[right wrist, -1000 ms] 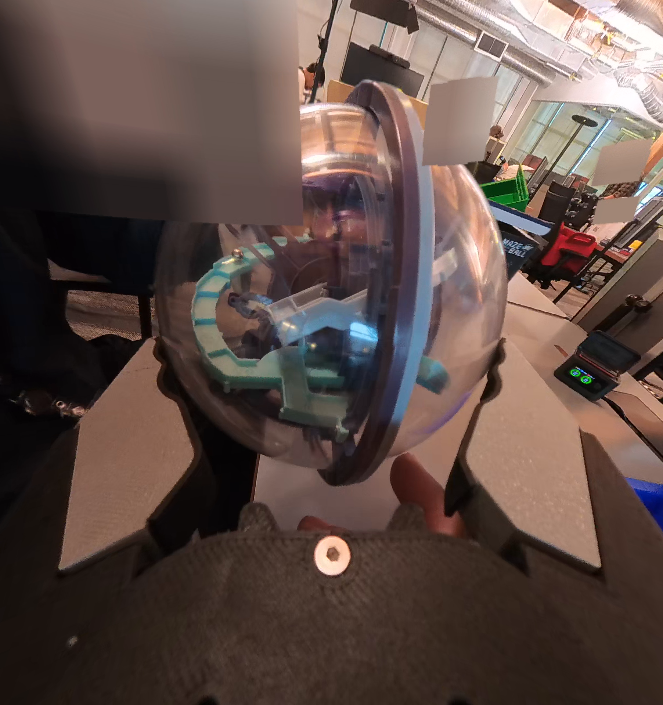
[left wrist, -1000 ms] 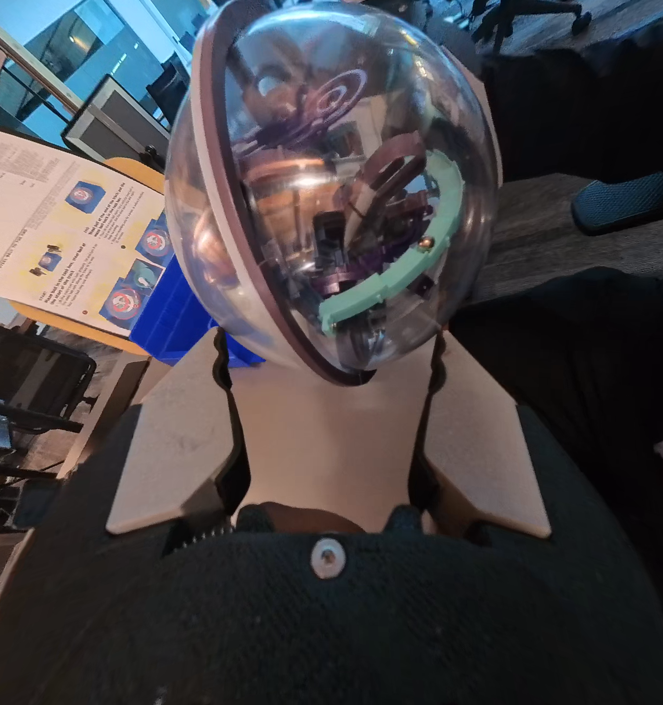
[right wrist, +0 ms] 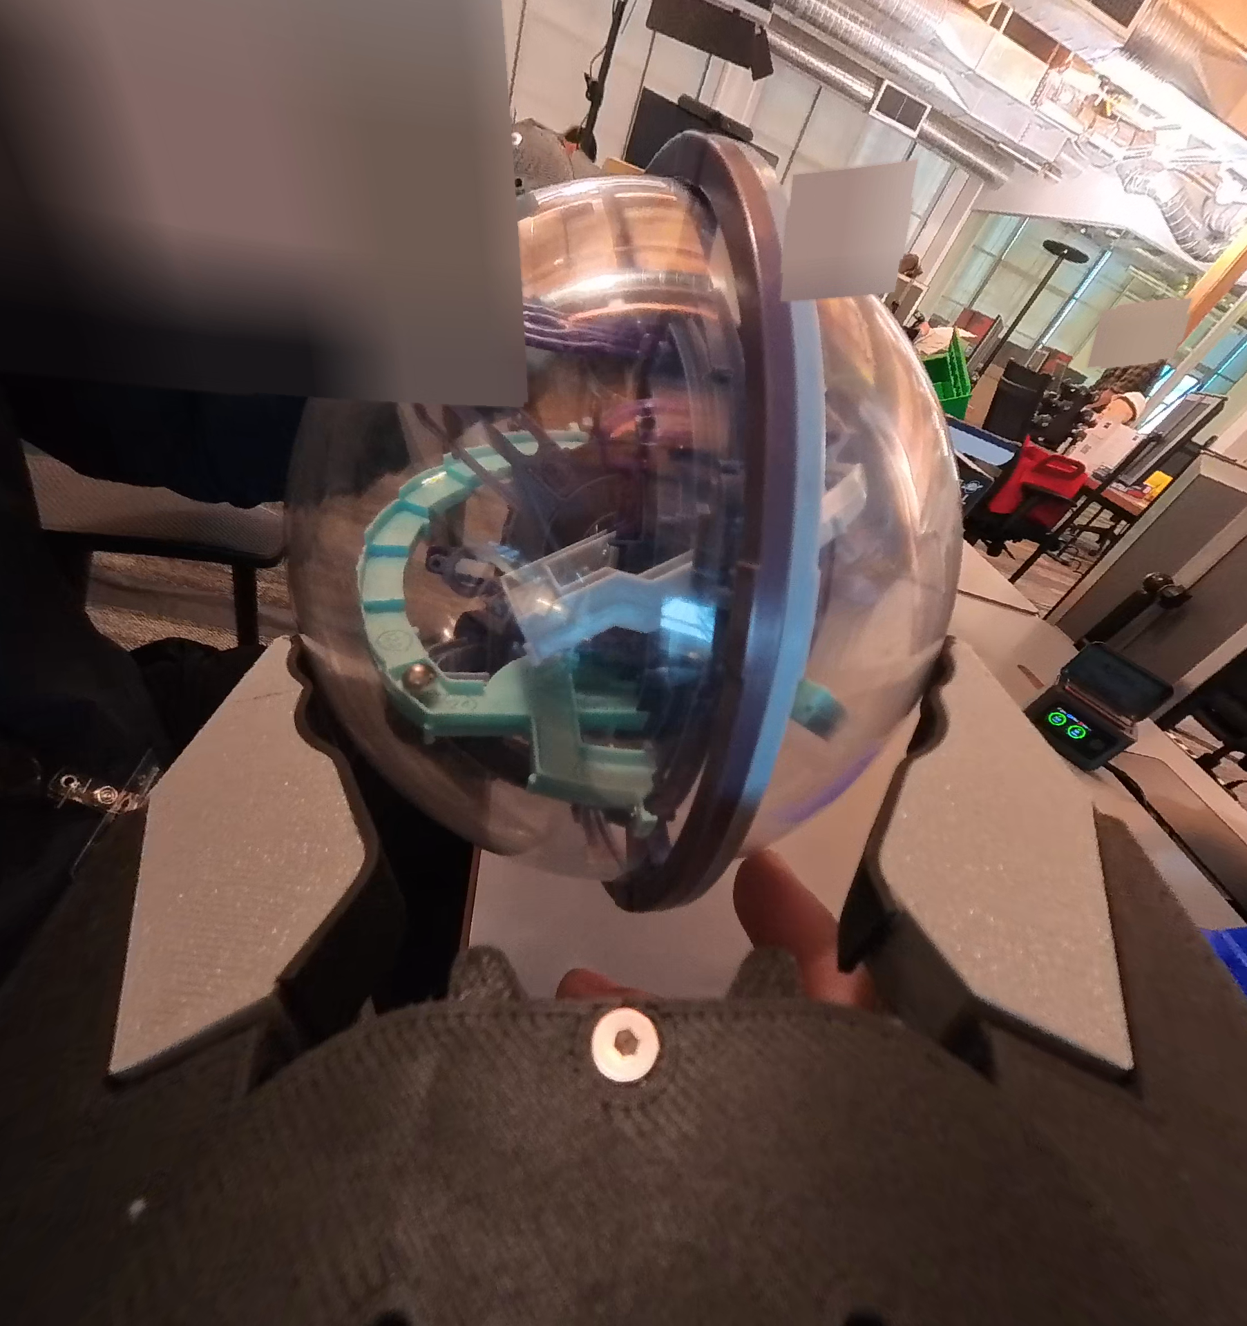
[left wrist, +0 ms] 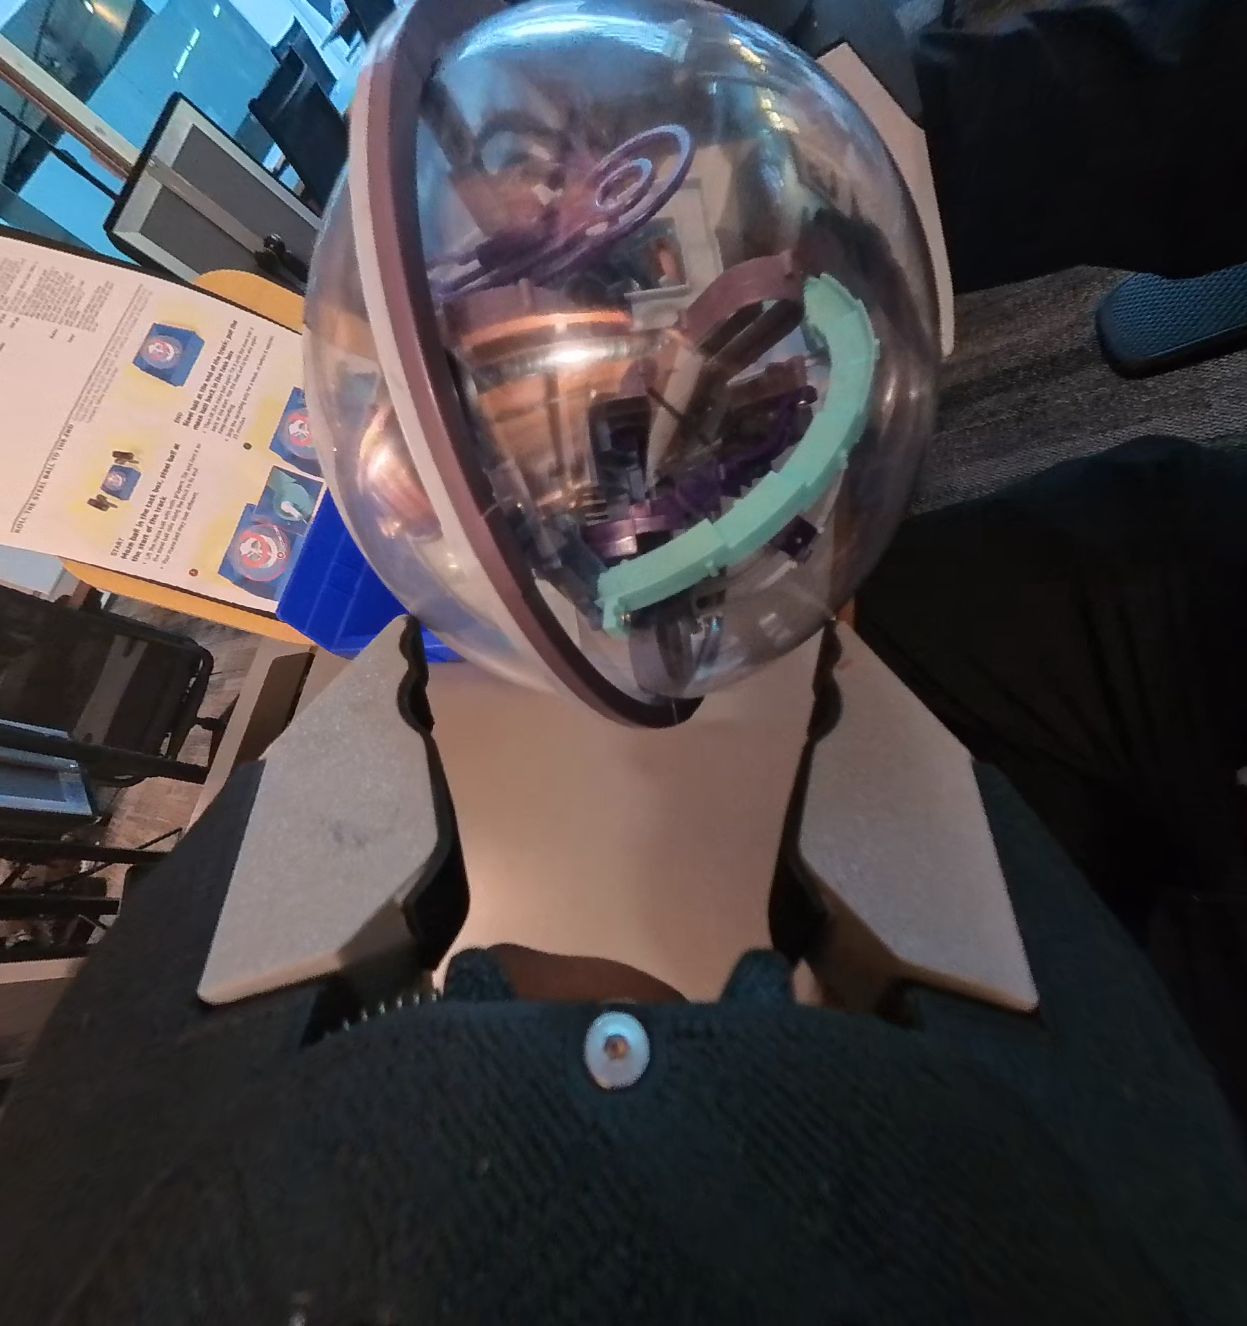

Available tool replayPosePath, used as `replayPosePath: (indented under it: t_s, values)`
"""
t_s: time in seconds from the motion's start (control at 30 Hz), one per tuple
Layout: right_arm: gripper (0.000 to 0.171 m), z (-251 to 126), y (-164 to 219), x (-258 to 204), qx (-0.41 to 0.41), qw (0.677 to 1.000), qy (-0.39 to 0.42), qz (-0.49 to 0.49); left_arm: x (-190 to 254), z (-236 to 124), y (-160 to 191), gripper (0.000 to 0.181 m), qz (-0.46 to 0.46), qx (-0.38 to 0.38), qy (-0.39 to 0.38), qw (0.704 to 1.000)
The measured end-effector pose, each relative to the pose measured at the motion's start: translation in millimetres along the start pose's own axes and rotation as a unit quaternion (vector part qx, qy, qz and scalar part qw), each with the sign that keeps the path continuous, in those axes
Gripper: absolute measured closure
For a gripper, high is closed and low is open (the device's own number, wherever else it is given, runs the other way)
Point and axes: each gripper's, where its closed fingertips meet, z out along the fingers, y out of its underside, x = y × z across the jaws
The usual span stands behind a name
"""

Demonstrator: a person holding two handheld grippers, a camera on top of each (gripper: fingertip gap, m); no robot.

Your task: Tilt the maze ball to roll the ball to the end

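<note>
The maze ball point(right wrist: 620, 545) hangs in the air above a pale table point(right wrist: 1036, 825), carried between both tools; the right gripper point(right wrist: 620, 667) is clamped on it, one grey pad against each flank of the sphere, and the left gripper point(left wrist: 617, 646) likewise grips it at its lower sides, its finger point(left wrist: 333, 811) tips touching the shell; open air shows below the ball in both wrist views, with the table edge just under it in the right view; the shell is clear, smooth plastic in two domes joined by a dark rim point(right wrist: 764, 502) that runs tilted from top to bottom; inside sit curved mint-green tracks point(right wrist: 390, 574), purple spirals point(left wrist: 627, 179) and pale blue ramps; the small steel ball point(right wrist: 416, 673) rests on the green track at the low left, near the right gripper's left pad; the pads are flat, matt grey wedges on black textured bodies; a bare fingertip point(right wrist: 785, 911) shows just below the rim; left of the left gripper lie a printed sheet point(left wrist: 103, 430) and a blue bin point(left wrist: 333, 595); right of the right gripper sits a small device with green lights point(right wrist: 1080, 717); beyond it, an office with red chairs point(right wrist: 1029, 488).
</note>
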Motion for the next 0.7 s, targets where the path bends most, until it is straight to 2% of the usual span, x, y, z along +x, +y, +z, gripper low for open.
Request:
replayPosePath:
  t_s: [0.03,0.47,0.7]
  values:
    - [0.015,0,0,0,0.001,1.0,0.0,0.001,0,0,0,0.075,0.0,-0.001,0.001,1.0]
    - [0.014,9,4,0,0.01,1.0,-0.005,0.02,1,-2,10,0.074,-0.02,-0.003,0.01,1.0]
    - [0.015,17,53,0,-0.051,0.997,-0.018,0.064,15,24,51,0.075,-0.065,-0.017,0.035,0.997]
